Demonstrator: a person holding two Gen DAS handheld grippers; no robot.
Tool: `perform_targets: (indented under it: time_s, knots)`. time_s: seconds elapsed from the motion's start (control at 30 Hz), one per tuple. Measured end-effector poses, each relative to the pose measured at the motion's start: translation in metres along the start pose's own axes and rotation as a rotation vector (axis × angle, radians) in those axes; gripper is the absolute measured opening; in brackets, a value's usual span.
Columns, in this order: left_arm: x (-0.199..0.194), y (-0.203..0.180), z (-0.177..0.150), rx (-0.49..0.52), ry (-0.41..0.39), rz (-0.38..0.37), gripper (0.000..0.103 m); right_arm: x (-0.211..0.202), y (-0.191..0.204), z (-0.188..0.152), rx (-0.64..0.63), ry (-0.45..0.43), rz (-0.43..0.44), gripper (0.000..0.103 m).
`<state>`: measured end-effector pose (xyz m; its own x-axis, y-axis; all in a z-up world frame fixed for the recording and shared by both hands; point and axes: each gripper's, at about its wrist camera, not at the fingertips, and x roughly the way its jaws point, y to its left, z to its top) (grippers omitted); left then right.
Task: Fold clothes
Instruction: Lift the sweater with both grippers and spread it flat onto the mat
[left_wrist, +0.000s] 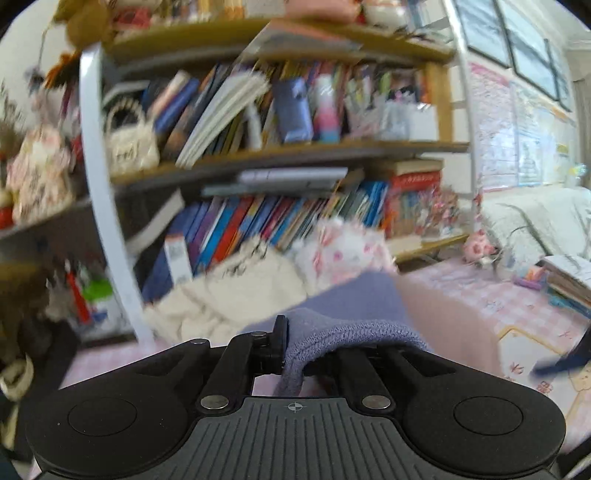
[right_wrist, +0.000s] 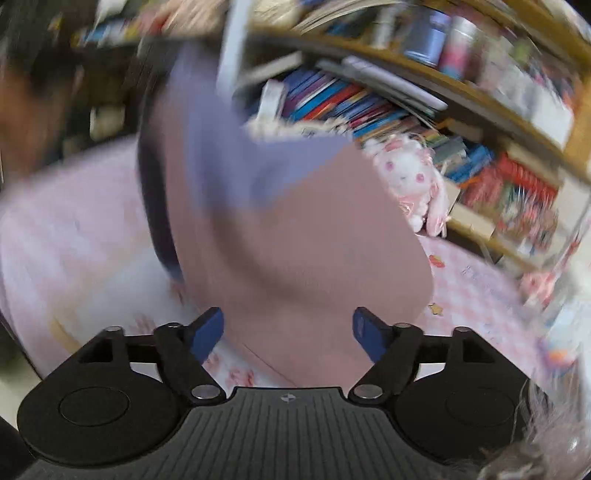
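In front of the bookshelf (left_wrist: 280, 155), the garment (right_wrist: 303, 240) hangs lifted above the pink checked bed (right_wrist: 480, 291). The left gripper (left_wrist: 295, 354) has its jaws clamped on the ribbed purple edge, likely to carry it over; the right gripper (right_wrist: 288, 332) has its jaws spread wide, empty, just below the cloth.

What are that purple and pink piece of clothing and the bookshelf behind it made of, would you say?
The garment looks like a soft knit, perhaps cotton or wool: the purple edge pinched in the left gripper shows looped, ribbed stitches and a matte surface. The bookshelf seems to be light wood or wood-look board, tan with a smooth finish; blur hides any grain.
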<state>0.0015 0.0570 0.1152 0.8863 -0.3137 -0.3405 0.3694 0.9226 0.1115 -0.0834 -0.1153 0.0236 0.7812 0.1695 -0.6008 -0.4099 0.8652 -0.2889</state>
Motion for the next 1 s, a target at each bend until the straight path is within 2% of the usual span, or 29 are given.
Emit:
perform_targets:
  time_s: [0.1,0.2,0.33,0.4,0.43,0.47,0.5,0.57,0.67,0.73,0.8,0.9,1.0]
  knots:
    - [-0.013,-0.002,0.013,0.012,-0.02,-0.01,0.005,0.023,0.038,-0.025,-0.094,0.034,-0.108,0.079]
    - [-0.025,-0.003,0.023,0.027,-0.042,-0.01,0.005,0.033,0.059,-0.045,-0.114,0.051,-0.102,0.079]
    - [-0.043,0.002,0.027,0.038,-0.068,-0.011,0.005,0.038,0.067,-0.05,-0.149,-0.003,-0.209,0.073]
    - [-0.048,0.009,0.027,0.022,-0.068,-0.013,0.005,0.04,0.06,-0.043,-0.1,-0.03,-0.242,0.057]
    - [-0.051,0.011,0.025,0.026,-0.069,-0.008,0.005,0.038,0.056,-0.038,-0.078,-0.049,-0.231,0.052]
    - [-0.053,0.014,0.024,0.035,-0.07,-0.001,0.005,0.035,0.051,-0.033,-0.057,-0.068,-0.223,0.023]
    - [-0.057,0.017,0.02,0.051,-0.074,0.013,0.005,0.028,0.046,-0.027,-0.039,-0.087,-0.225,0.008]
    - [-0.067,0.025,0.013,0.074,-0.084,0.044,0.005,0.003,0.027,-0.015,0.013,-0.144,-0.245,0.007]
    - [-0.08,0.05,0.006,0.017,-0.101,0.092,0.005,-0.051,-0.01,0.008,0.048,-0.248,-0.328,0.007]
    - [-0.095,0.063,0.009,-0.02,-0.138,0.113,0.005,-0.092,-0.03,0.027,0.026,-0.331,-0.388,0.006]
    - [-0.116,0.071,0.019,-0.038,-0.202,0.092,0.005,-0.132,-0.042,0.047,-0.065,-0.446,-0.434,0.006]
    - [-0.15,0.074,0.042,0.002,-0.317,0.083,0.005,-0.156,-0.056,0.066,-0.148,-0.532,-0.51,0.006]
    - [-0.183,0.08,0.066,-0.016,-0.437,0.059,0.005,-0.179,-0.071,0.084,-0.233,-0.616,-0.586,0.006]
